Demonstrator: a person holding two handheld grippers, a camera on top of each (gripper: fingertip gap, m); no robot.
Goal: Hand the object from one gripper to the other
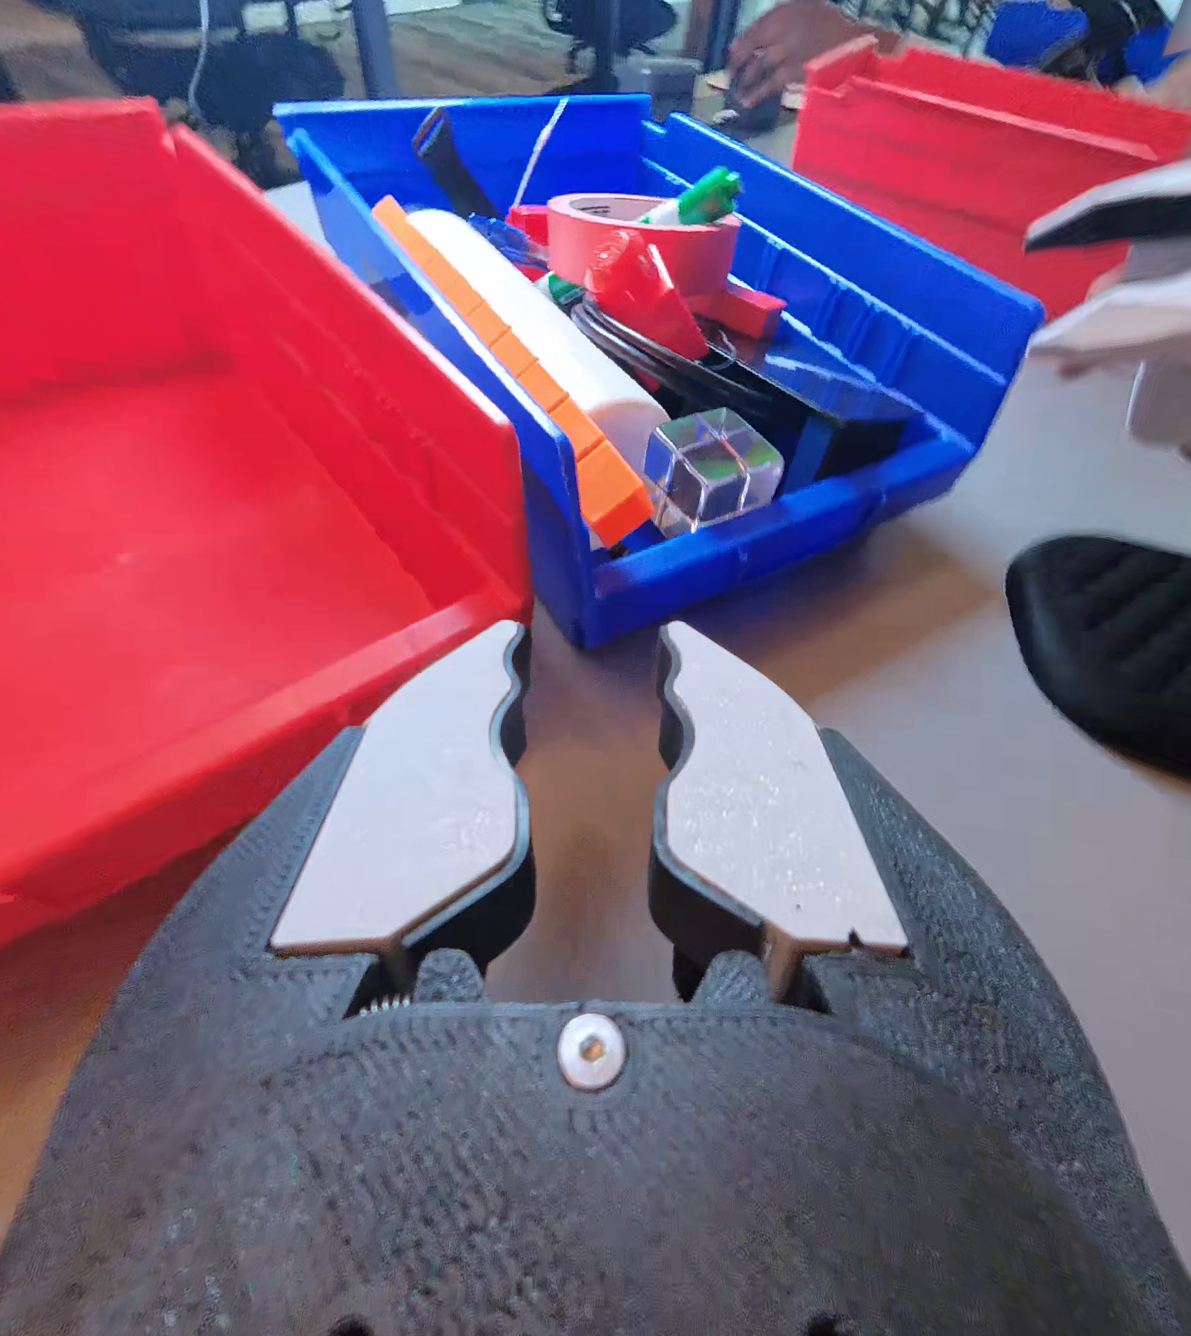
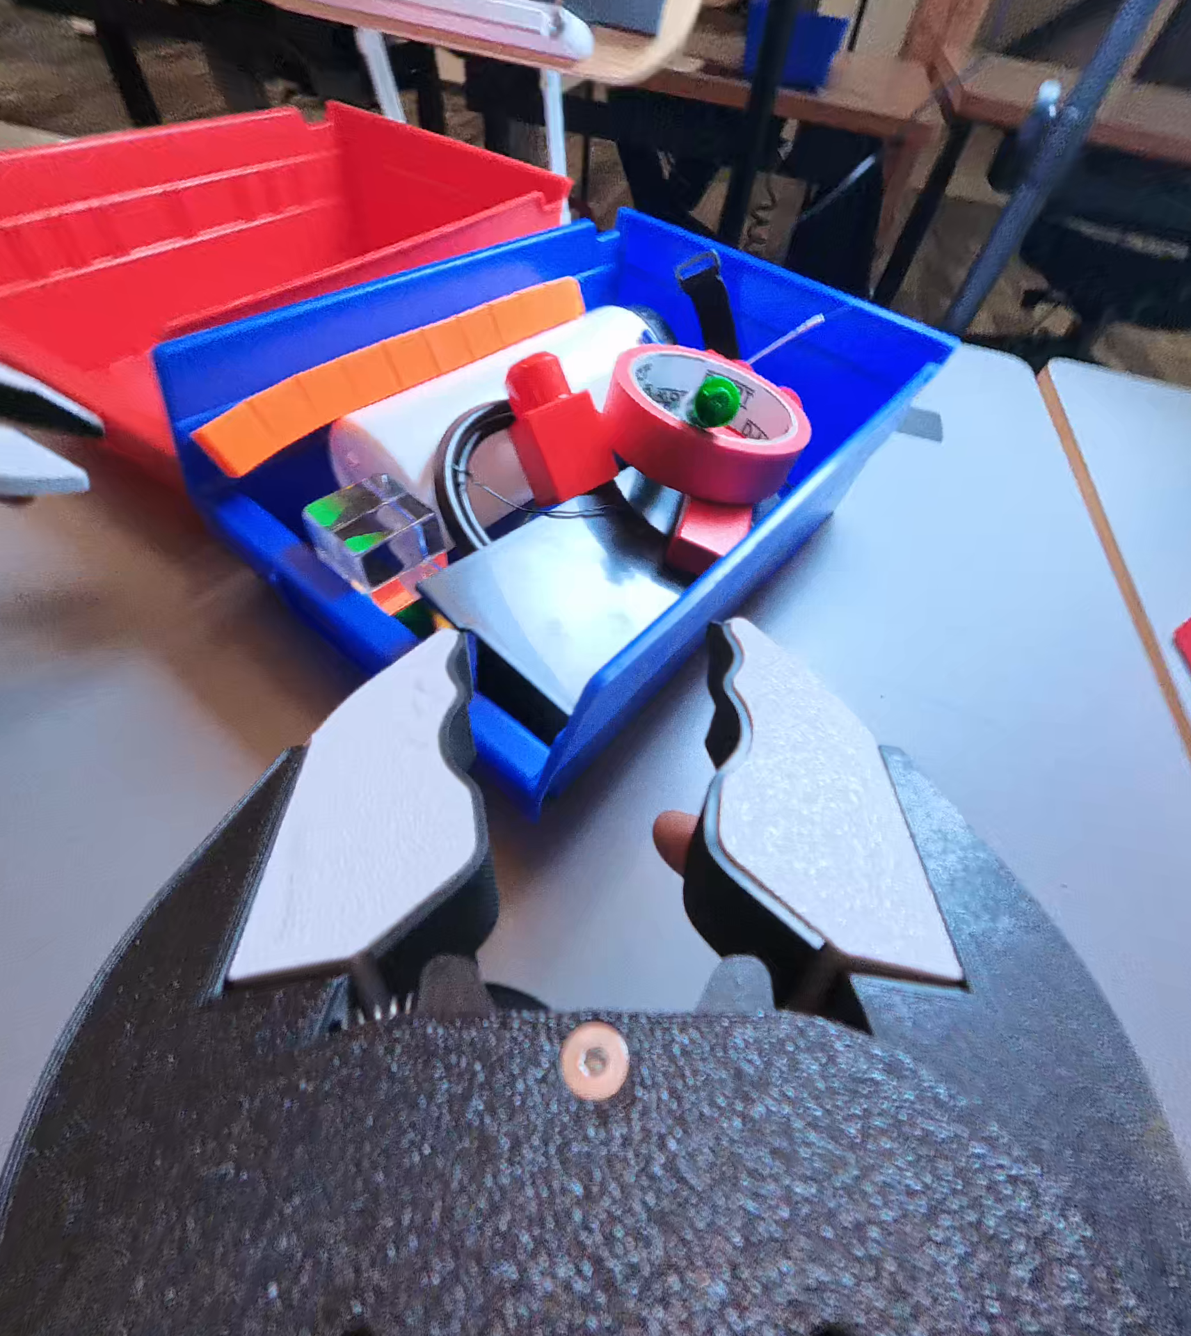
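Left wrist view: the left gripper [image 1: 592,643] hovers over the table [image 1: 939,904], fingers apart and empty, before the blue bin [image 1: 759,571] of objects beside a red bin [image 1: 144,506]. Right wrist view: the right gripper [image 2: 589,643], fingers apart and empty, faces the blue bin's near corner.

A smooth grey table top [image 2: 976,578] lies under the tongs. Beyond it stand brown wooden desks [image 2: 867,101] and dark metal legs [image 2: 759,144].
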